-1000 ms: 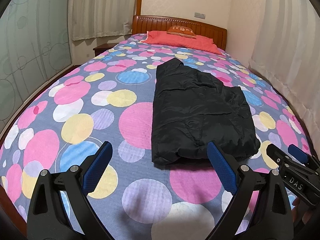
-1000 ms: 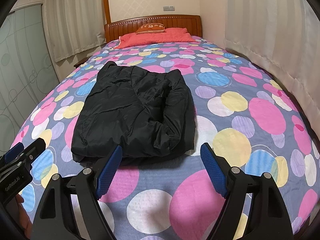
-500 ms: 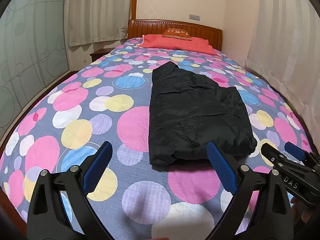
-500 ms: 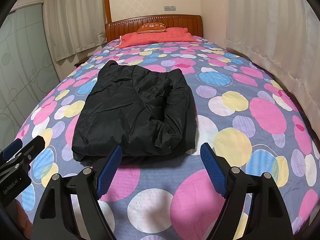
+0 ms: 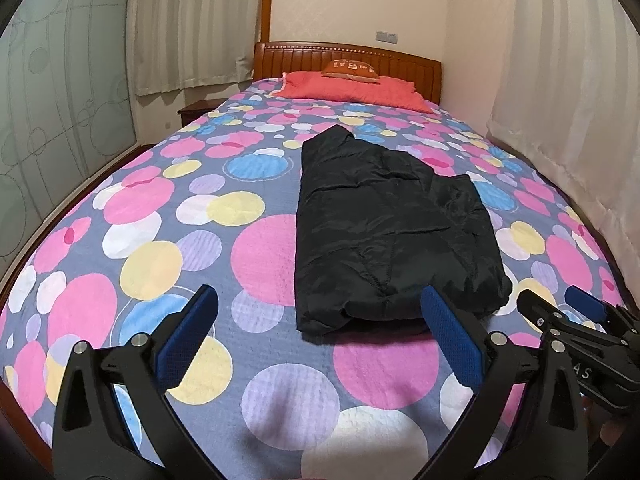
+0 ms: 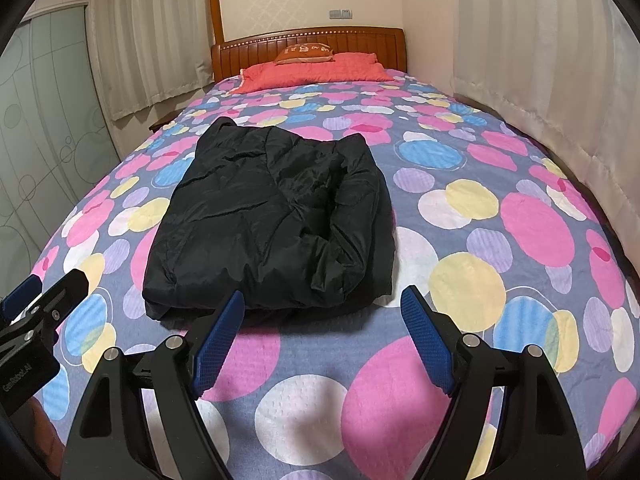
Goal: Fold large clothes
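Note:
A black padded jacket (image 5: 388, 232) lies folded into a long rectangle on the dotted bedspread (image 5: 160, 208); it also shows in the right wrist view (image 6: 268, 224). My left gripper (image 5: 320, 300) is open and empty, held above the bed short of the jacket's near edge. My right gripper (image 6: 322, 300) is open and empty, just short of the jacket's near right corner. Each gripper shows at the edge of the other's view, the right one (image 5: 560, 316) and the left one (image 6: 44, 300).
A red pillow (image 5: 352, 88) and an orange cushion (image 5: 350, 69) lie at the wooden headboard (image 5: 348, 54). Curtains (image 5: 568, 80) hang on the right. A glass wardrobe door (image 5: 60, 100) and a nightstand (image 5: 198, 112) stand on the left.
Both grippers have drawn back and risen a little from the jacket, so more of the room shows. The jacket has not moved. Both stay open.

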A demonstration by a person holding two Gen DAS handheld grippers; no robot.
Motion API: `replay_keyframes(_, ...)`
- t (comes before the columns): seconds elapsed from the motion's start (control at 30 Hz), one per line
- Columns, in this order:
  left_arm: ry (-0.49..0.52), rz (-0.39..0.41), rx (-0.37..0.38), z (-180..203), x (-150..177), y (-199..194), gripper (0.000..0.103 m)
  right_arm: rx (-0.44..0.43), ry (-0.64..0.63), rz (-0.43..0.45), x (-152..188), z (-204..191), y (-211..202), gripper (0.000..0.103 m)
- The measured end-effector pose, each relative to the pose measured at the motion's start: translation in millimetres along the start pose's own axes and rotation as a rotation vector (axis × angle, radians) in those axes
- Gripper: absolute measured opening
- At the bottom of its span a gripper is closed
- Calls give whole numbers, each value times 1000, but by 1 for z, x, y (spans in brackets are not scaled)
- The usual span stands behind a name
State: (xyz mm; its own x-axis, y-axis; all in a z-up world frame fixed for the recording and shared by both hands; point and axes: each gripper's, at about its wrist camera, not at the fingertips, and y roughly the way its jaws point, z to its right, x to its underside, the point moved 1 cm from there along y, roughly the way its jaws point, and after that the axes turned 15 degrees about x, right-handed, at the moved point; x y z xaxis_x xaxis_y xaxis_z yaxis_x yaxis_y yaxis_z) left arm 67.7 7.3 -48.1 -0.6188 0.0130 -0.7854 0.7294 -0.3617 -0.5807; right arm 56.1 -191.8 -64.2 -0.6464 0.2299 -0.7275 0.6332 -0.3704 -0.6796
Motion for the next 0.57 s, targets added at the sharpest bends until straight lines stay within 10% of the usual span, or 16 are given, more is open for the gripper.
replay_keyframes(0.57,-38,-35,-33,-19,8,18,101,-5,9,-38,5,6,17,79)
